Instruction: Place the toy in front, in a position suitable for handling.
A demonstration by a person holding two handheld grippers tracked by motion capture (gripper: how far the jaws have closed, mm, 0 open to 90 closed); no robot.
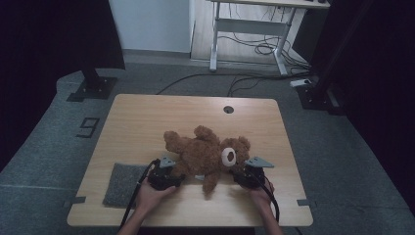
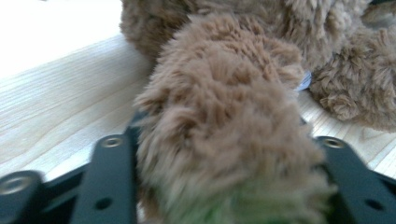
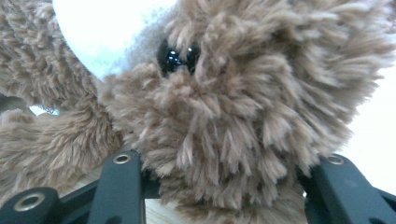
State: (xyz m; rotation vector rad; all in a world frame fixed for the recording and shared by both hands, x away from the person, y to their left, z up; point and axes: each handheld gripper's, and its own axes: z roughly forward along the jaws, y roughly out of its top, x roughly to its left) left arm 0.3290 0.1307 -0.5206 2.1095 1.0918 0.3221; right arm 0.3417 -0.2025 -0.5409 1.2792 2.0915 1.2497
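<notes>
A brown teddy bear (image 1: pixel 205 154) lies on its back across the wooden table (image 1: pixel 147 112), head toward the right. My left gripper (image 1: pixel 181 172) reaches in from the near left side. In the left gripper view one furry leg (image 2: pixel 219 107) lies between the jaws of the left gripper (image 2: pixel 229 156); the fur brushes both but is not squeezed, so this gripper is open. My right gripper (image 1: pixel 238 170) is at the bear's head. The right gripper view shows the right gripper (image 3: pixel 224 170) shut on the head (image 3: pixel 243 102), a black eye (image 3: pixel 175 56) just above the jaws.
A grey felt pad (image 1: pixel 122 183) lies at the table's near left corner. A round cable hole (image 1: pixel 228 109) sits by the far edge. Beyond the table stand a white desk frame (image 1: pixel 244 29), floor cables (image 1: pixel 235 78) and two black stand bases (image 1: pixel 93 88).
</notes>
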